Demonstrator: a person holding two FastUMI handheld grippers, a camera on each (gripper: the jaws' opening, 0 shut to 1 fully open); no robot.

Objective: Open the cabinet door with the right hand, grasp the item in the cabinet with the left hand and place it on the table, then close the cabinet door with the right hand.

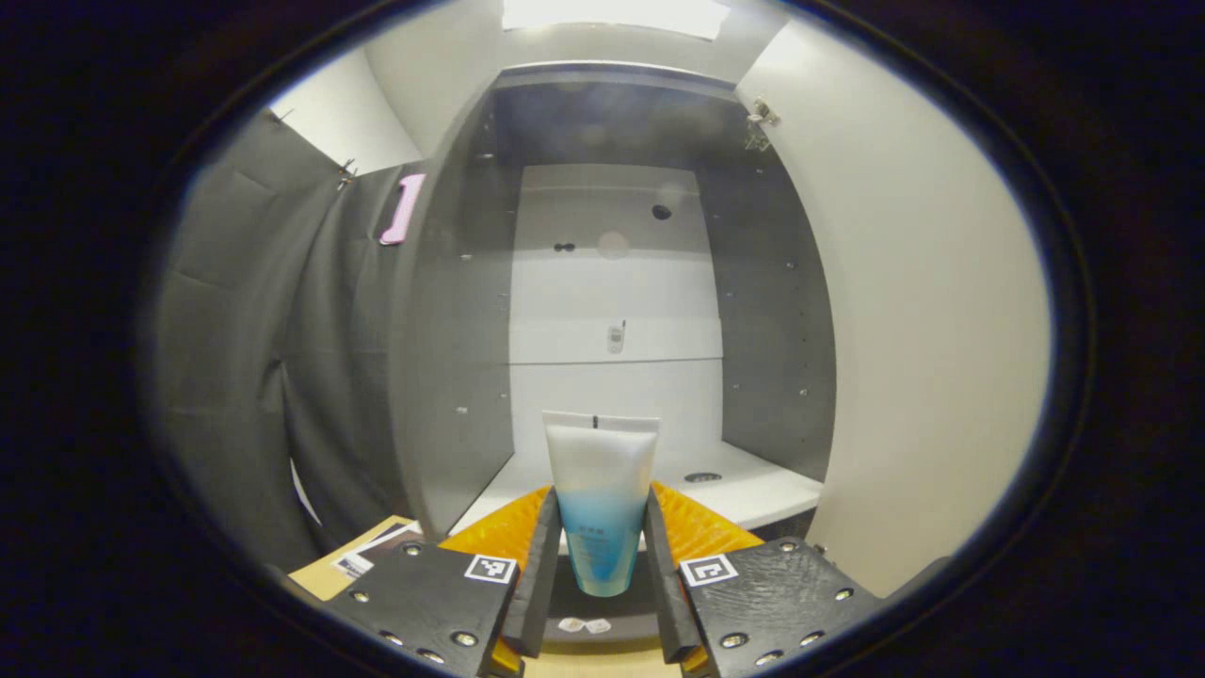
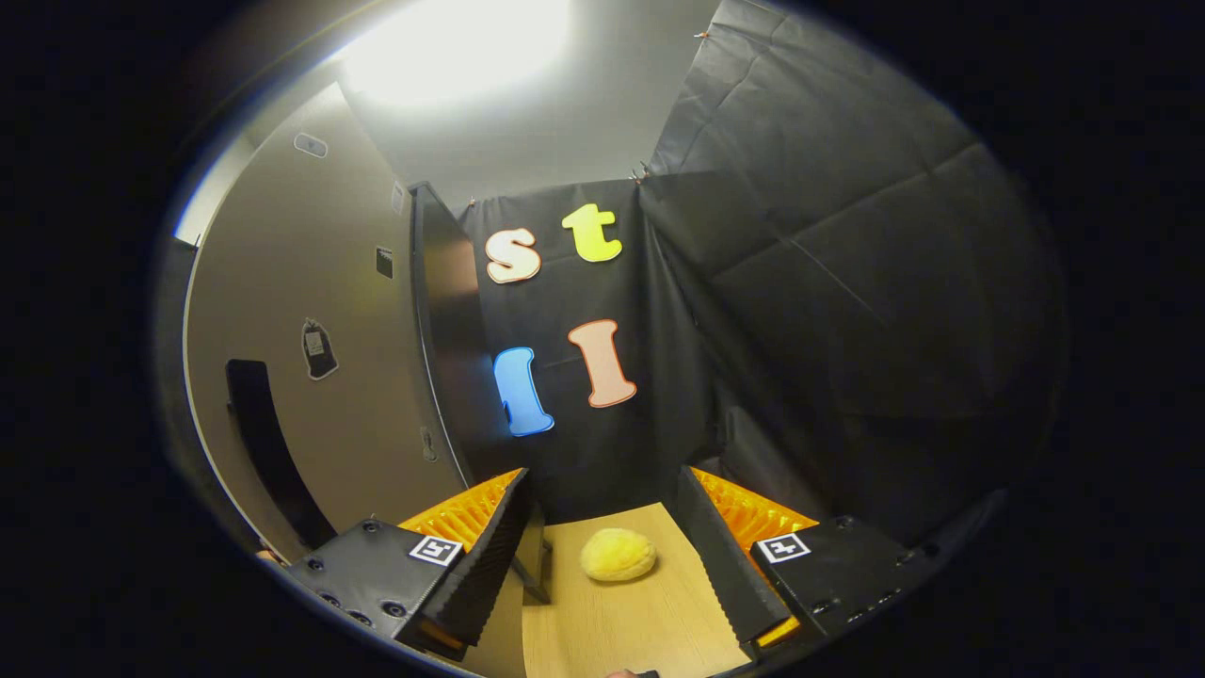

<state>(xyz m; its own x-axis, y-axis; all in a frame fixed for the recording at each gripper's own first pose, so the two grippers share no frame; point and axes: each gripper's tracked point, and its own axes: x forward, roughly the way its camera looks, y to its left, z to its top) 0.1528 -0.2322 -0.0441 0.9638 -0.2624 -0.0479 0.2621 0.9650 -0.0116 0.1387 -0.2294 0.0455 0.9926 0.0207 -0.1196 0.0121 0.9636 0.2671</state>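
Left gripper (image 1: 602, 556), seen in the left gripper view: fingers (image 1: 538, 565) pinching a tube (image 1: 601, 504), one on each side of its lower half. Tube stands cap-down, crimped end up; white at the top, fading to blue toward the cap. It hangs between the fingers at the cabinet's (image 1: 452, 377) front edge, above the edge of the desk (image 1: 602, 664).

Cabinet interior behind the tube: dark grey side walls with rows of small holes, white back panel, white bottom shelf (image 1: 763, 490). Cabinet door (image 1: 923, 358) stands swung wide open on the right of this view, pale inner face toward the camera, hinge (image 1: 761, 121) at its upper corner. Left of the cabinet, black booth cloth. A flat printed card (image 1: 377, 551) lies on the desk at lower left.

Right gripper (image 2: 602, 556), seen in the right gripper view: fingers (image 2: 480, 565) spread wide, holding nothing. Between them, farther off on the wooden desk (image 2: 640, 621), lies a yellow sponge-like lump (image 2: 618, 554), clear of both fingers. To the left of this view, a pale panel bearing a dark vertical handle (image 2: 268, 443) — door or cabinet side, cannot tell which.
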